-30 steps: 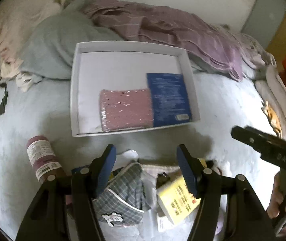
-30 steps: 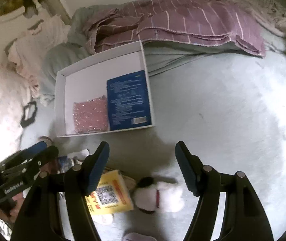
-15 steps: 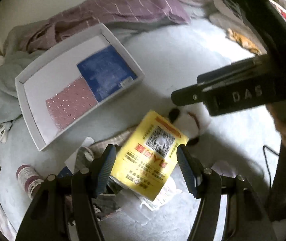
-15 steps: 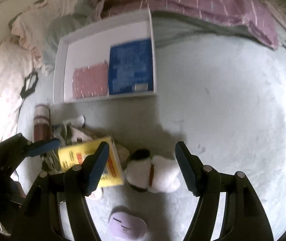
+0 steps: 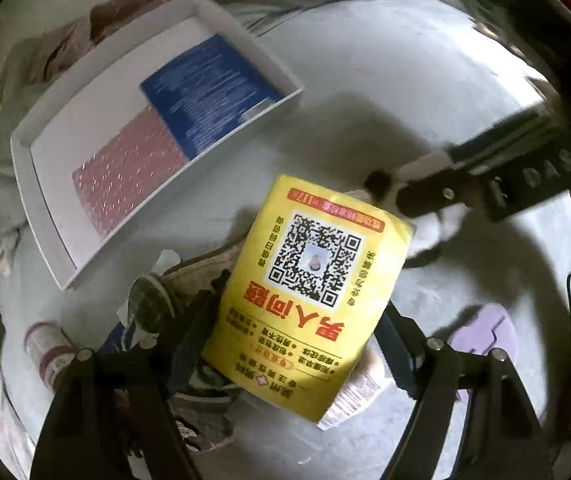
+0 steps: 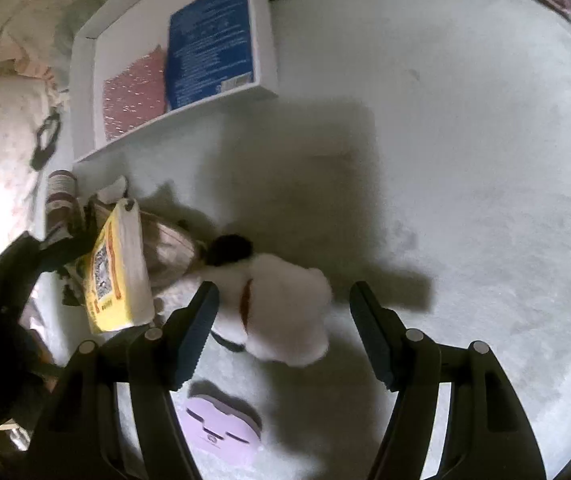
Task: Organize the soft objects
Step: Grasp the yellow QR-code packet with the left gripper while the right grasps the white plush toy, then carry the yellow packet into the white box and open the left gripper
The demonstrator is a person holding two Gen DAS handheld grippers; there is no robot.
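While the white tray on the bed already holds two flat packs, the left claw, its jaws just widened, straddles the yellow packet unclenched, and the right claw stands released over the white plush toy, presumably for pickup.

Fluffy white plush toy with dark ear: soft pile. Glossy yellow plastic packet with QR code: smooth film. Shallow white cardboard box: matt. Pale grey-green bedsheet: matt cloth, faintly nappy. Black gripper fingers: matt plastic.
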